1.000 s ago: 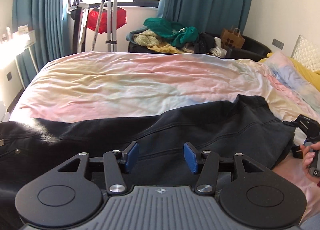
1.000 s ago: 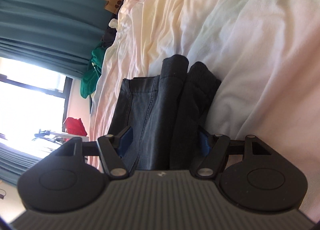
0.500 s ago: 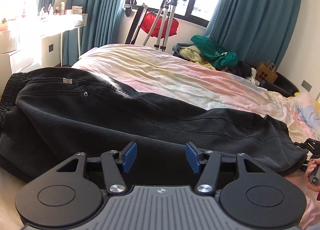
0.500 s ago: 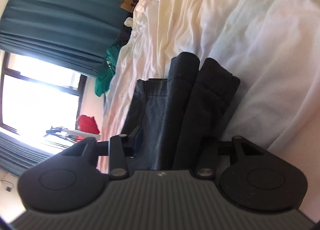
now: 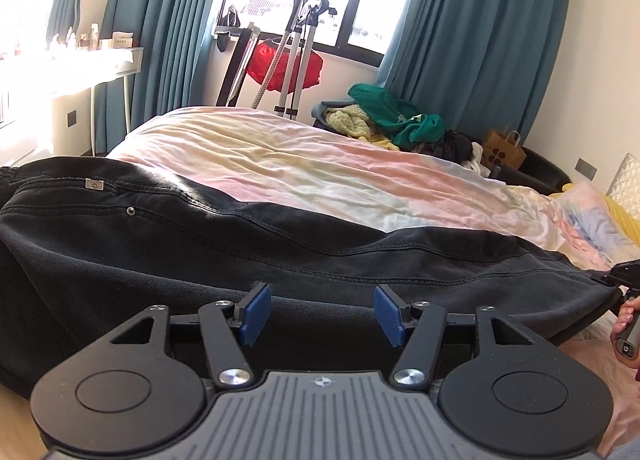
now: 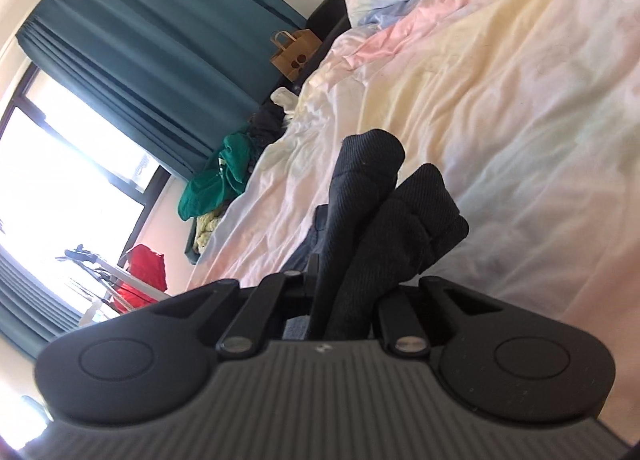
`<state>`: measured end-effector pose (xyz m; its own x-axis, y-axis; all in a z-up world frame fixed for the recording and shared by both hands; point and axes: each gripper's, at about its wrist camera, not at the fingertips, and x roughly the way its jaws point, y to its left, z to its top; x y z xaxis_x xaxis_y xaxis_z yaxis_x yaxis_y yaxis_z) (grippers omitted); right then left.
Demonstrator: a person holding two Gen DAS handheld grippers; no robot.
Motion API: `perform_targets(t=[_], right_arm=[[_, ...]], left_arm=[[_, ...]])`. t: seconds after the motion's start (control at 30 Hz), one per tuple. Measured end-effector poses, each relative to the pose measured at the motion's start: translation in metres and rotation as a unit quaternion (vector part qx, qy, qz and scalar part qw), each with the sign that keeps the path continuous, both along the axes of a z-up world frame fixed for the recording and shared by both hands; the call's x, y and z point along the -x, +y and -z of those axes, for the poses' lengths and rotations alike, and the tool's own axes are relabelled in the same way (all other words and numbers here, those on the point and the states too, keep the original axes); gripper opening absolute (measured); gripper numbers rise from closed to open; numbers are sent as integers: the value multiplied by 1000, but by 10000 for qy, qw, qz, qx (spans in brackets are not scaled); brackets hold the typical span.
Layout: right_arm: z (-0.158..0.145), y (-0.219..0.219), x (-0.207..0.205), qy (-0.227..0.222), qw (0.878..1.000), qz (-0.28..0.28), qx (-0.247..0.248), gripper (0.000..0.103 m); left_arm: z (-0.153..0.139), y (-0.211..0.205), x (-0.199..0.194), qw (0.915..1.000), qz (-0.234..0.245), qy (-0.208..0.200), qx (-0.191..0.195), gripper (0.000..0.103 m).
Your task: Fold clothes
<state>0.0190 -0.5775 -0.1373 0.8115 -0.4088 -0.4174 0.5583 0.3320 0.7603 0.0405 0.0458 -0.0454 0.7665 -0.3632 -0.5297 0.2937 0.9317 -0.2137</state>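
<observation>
Black jeans (image 5: 280,260) lie lengthwise along the near edge of the bed, folded leg on leg, waistband to our left and hems to our right — heavy, limp denim that should drape and drag, not hold a crease, so we judge the seams and the thick hem the surest places to take hold. Our left gripper (image 5: 322,314) hovers just short of the cloth, blue pads spread wide on nothing. Our right gripper (image 6: 346,300) is clamped on the bunched hem end, two rolls of fabric standing up between its fingers. Beneath, the pastel bedspread (image 5: 320,176) is soft and rumpled — a forgiving but yielding surface. Beyond it, a pile of clothes (image 5: 384,120), a paper bag (image 5: 503,150) and teal curtains (image 5: 472,44) frame a bright window.
</observation>
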Motion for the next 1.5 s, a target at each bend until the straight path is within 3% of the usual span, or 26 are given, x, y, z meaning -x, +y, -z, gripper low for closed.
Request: perform_targets(t=[0.17, 0.33, 0.5, 0.63, 0.93, 1.2, 1.4, 1.5], right_arm=[[51, -12, 14, 342, 9924, 306, -1142, 9], [44, -3, 6, 505, 9959, 253, -700, 9], [41, -1, 6, 427, 9961, 319, -708, 9], [26, 6, -1, 592, 9977, 241, -209, 9], [-43, 37, -24, 688, 9904, -108, 1193, 9], [-118, 90, -58, 695, 9579, -879, 2645, 10], [-153, 149, -76, 622, 9162, -1577, 3630, 10], [-165, 187, -84, 607, 8866, -1951, 4149, 10]], left_arm=[[12, -6, -19, 9995, -302, 85, 51, 60], [27, -19, -38, 9985, -403, -18, -371, 62], [57, -33, -48, 9944, -136, 324, -997, 65], [70, -41, -47, 9906, 68, 321, -1328, 69], [73, -38, -51, 9897, 171, 346, -1375, 70], [65, -28, -55, 9940, 157, 439, -984, 70], [54, -17, -57, 9974, 17, 426, -575, 70], [47, -10, -57, 9982, -85, 397, -433, 70]])
